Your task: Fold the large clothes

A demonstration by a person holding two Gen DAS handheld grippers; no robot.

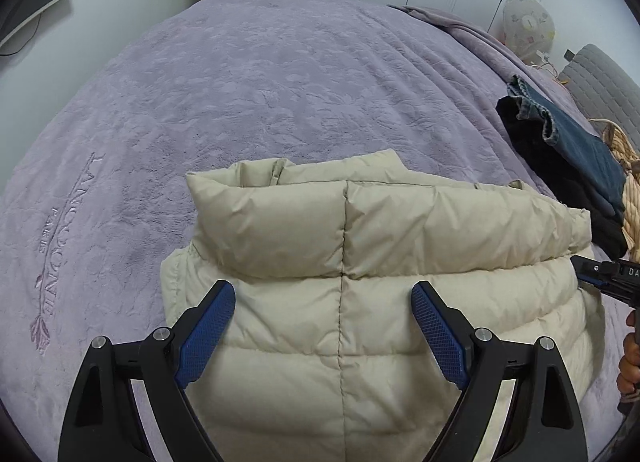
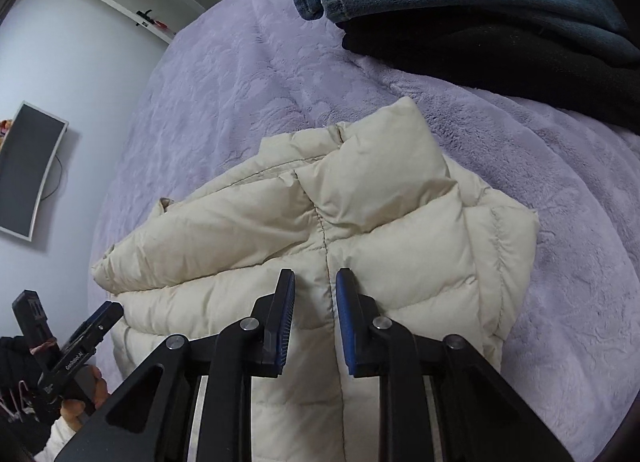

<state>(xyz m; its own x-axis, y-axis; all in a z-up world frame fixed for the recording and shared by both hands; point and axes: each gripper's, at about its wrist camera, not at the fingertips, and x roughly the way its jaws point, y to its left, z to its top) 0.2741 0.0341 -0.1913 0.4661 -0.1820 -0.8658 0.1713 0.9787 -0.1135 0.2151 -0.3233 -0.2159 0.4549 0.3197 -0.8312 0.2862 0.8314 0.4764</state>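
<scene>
A cream quilted puffer jacket (image 1: 360, 262) lies folded on the purple bedspread (image 1: 240, 102), collar end away from me. It also shows in the right wrist view (image 2: 320, 222). My left gripper (image 1: 323, 294) is open wide, hovering over the jacket's back with nothing between the blue pads (image 1: 208, 330). My right gripper (image 2: 315, 282) hangs over the jacket's centre seam with its jaws nearly closed, a narrow gap between them, holding nothing that I can see. The right gripper's body (image 1: 608, 278) shows at the right edge of the left wrist view.
A pile of blue jeans (image 1: 572, 134) on black clothing (image 2: 500, 54) lies on the bed to the right of the jacket. A grey headboard cushion (image 1: 604, 86) and a braided beige item (image 1: 628, 178) are at the far right. A wall monitor (image 2: 28, 170) hangs left.
</scene>
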